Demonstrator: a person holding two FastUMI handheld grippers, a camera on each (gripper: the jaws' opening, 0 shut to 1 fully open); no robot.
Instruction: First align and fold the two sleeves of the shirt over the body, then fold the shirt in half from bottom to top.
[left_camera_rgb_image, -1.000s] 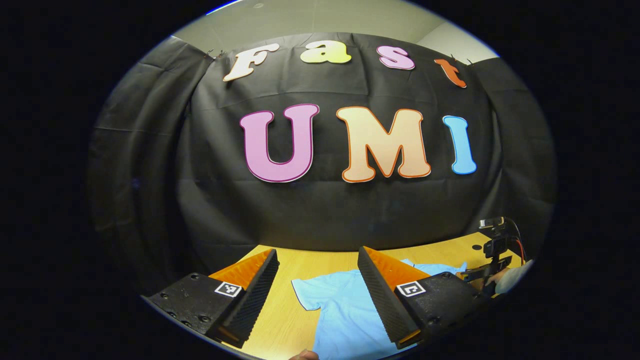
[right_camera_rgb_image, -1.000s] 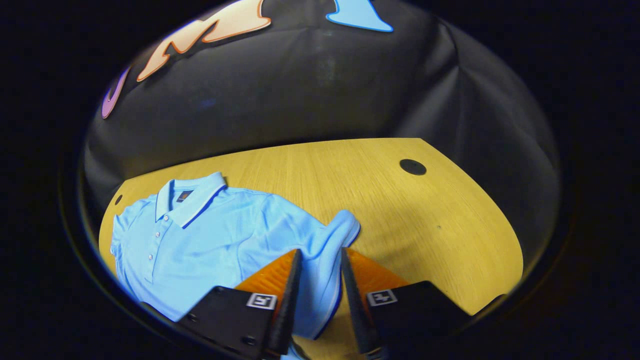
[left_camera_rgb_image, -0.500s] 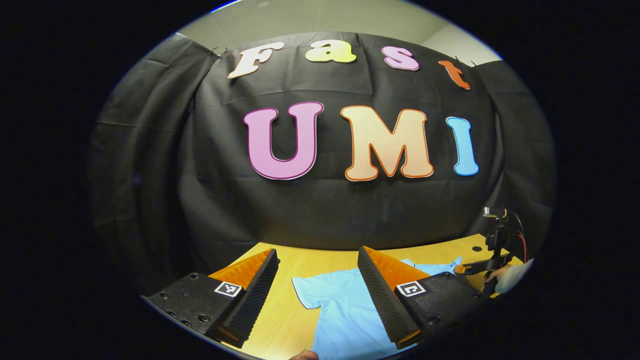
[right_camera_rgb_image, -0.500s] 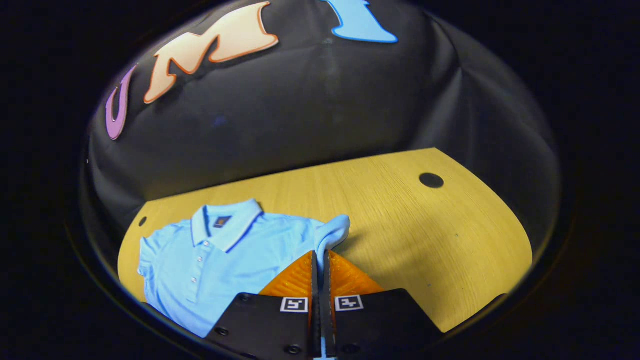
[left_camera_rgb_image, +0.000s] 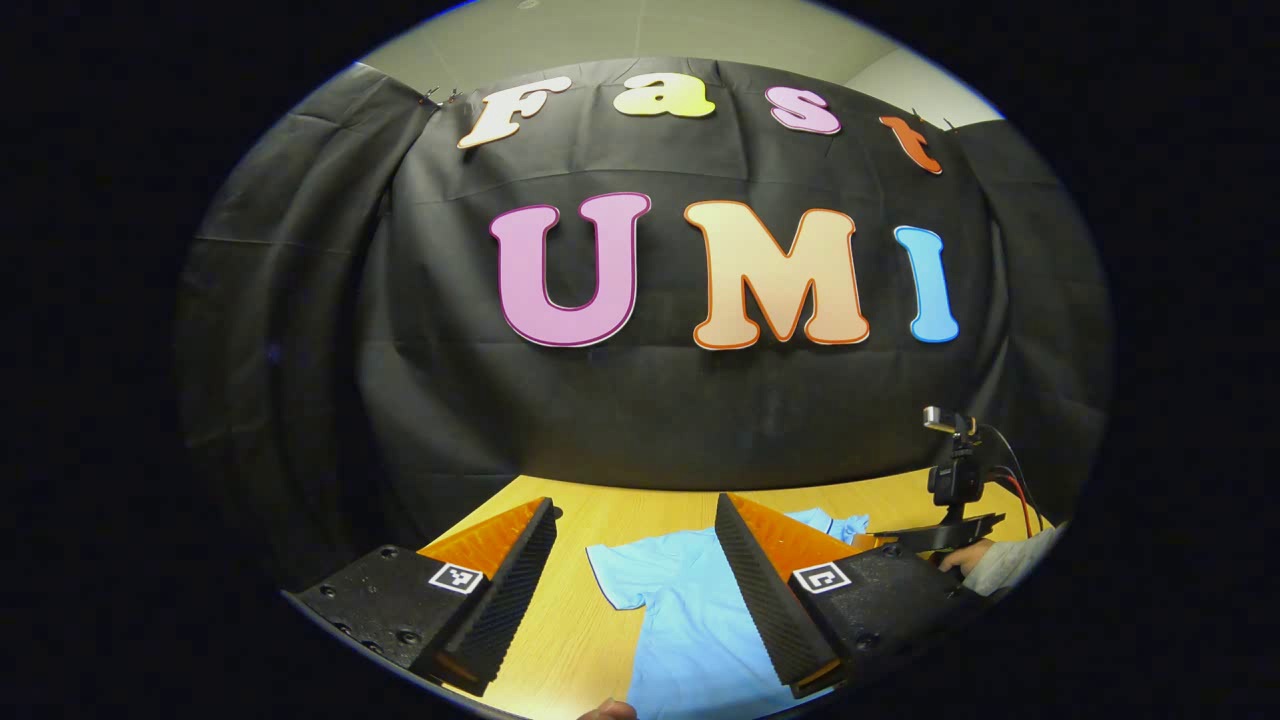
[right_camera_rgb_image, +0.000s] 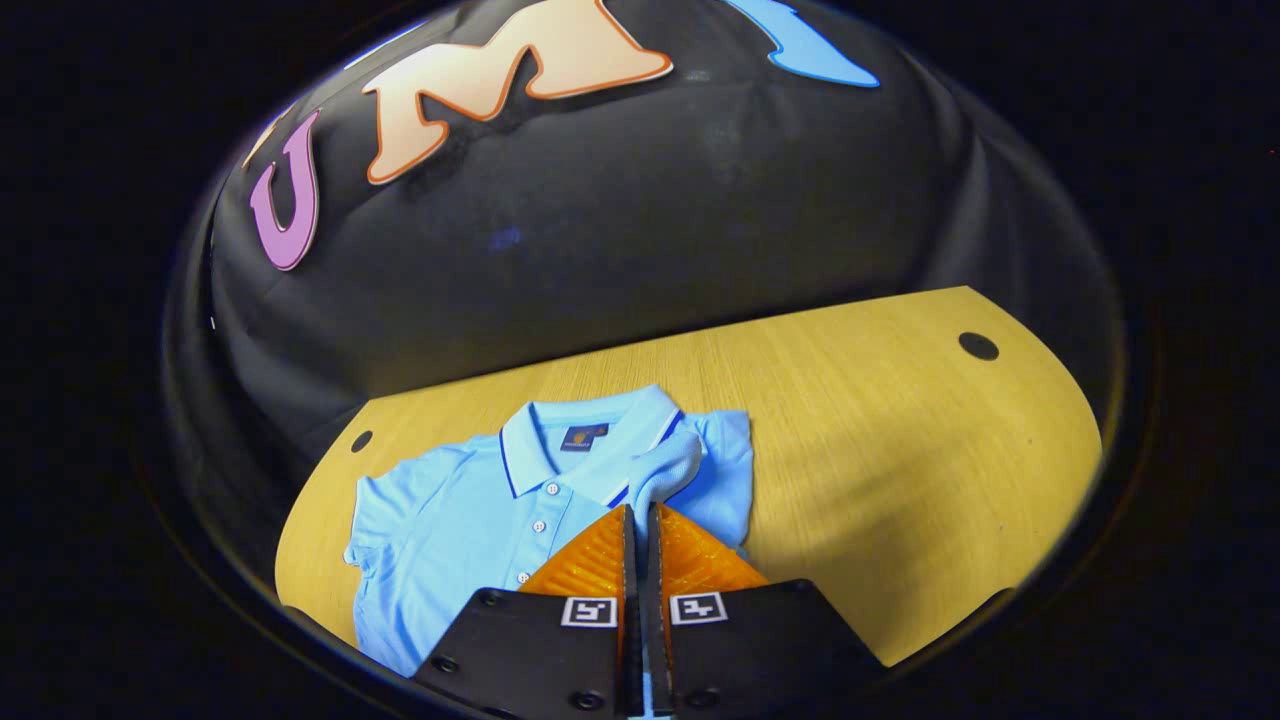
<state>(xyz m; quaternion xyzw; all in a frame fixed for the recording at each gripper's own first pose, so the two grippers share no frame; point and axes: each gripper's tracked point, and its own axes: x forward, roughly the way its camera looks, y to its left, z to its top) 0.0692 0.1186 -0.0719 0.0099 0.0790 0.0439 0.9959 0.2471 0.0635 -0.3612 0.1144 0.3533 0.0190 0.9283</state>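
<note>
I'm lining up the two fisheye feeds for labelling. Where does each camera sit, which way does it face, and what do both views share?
Left gripper view: rides the left gripper, faces the booth wall across the table; its fingers stand open, and a sleeved hand holds the other gripper at right.
Right gripper view: rides the right gripper, looks down at the table; its fingers pinch the shirt's right sleeve, carried over the body.
Shared: the blue polo shirt, the wooden table, the wall.

Shirt (right_camera_rgb_image: 470, 510) light blue, polo type; collar (right_camera_rgb_image: 590, 450) same blue with a dark blue stripe along its edge, small dark label inside the neck, white buttons (right_camera_rgb_image: 545, 490) down the placket. Desk (right_camera_rgb_image: 900, 450) yellow-tan wood grain, with dark round holes near its far corners. Booth wall (right_camera_rgb_image: 650, 220) black cloth. Ceiling strip (left_camera_rgb_image: 640, 25) pale grey-green.
</note>
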